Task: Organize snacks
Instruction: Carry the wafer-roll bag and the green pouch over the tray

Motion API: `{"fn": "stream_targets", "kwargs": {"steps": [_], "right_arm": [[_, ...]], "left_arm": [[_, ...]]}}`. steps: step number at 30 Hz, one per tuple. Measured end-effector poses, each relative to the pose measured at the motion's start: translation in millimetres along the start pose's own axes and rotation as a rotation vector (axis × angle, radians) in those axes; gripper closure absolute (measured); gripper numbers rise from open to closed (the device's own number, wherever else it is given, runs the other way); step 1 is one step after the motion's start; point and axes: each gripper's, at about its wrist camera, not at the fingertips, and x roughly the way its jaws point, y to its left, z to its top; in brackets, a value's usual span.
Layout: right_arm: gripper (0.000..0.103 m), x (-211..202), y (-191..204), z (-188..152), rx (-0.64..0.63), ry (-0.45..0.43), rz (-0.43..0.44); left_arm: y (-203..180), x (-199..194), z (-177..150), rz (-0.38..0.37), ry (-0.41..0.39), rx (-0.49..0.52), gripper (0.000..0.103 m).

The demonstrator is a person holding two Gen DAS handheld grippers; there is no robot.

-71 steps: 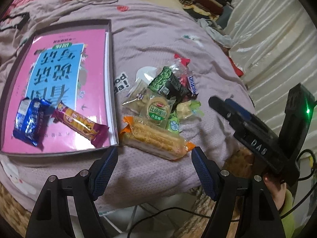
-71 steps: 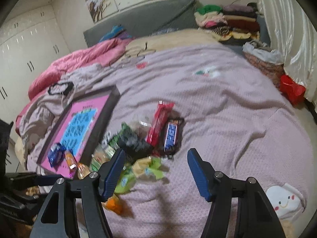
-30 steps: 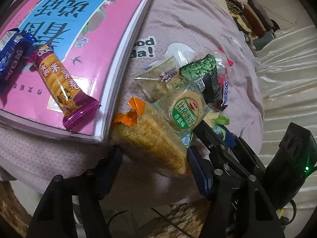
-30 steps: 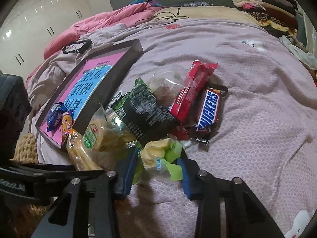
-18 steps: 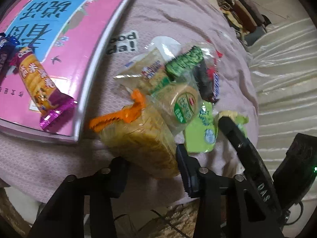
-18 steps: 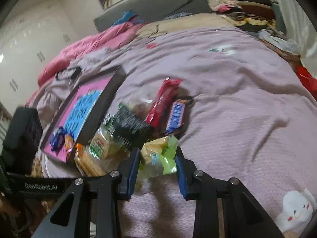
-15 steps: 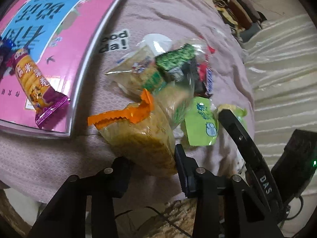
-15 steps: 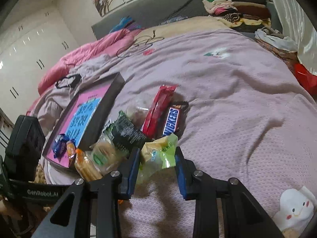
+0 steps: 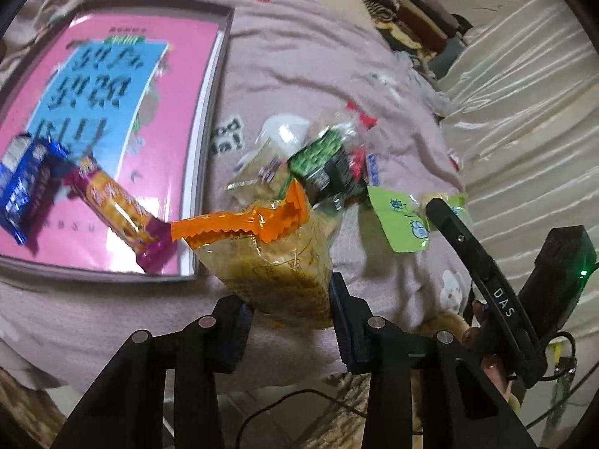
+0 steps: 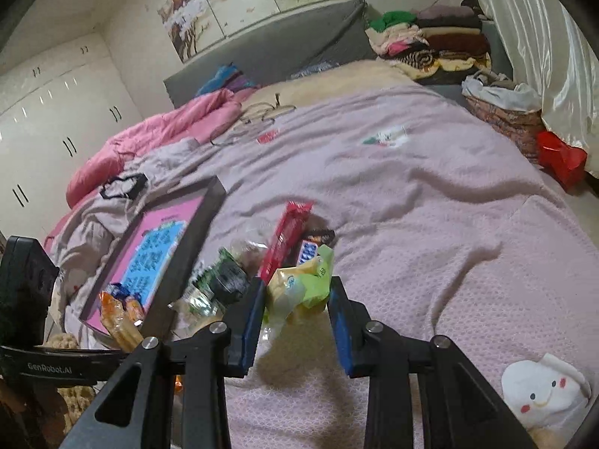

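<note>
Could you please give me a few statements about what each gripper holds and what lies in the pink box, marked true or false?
1. The left gripper is shut on the orange-ended cracker pack. True.
2. The right gripper is open with nothing in it. False: it is shut on the yellow-green snack bag.
3. A blue packet lies in the pink box. True.
4. The red bar lies in the pink box. False: it lies on the blanket.

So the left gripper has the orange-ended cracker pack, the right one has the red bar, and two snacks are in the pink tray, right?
Not the red bar: the right wrist view shows the right gripper shut on the yellow-green packet. The red bar lies on the bed. The rest is right.
</note>
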Motion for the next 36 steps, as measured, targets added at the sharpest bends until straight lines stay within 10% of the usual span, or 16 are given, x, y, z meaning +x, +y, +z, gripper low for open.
{"fn": "stream_targets", "kwargs": {"steps": [12, 36], "right_arm": [[0.069, -21, 20, 7, -0.004, -0.112, 0.074], [0.069, 3, 126, 10, -0.137, -0.064, 0.227]], "left_arm": [[3, -47, 9, 0.063, -0.133, 0.097, 0.063], [66, -95, 16, 0.196, -0.248, 0.060, 0.063]]}}
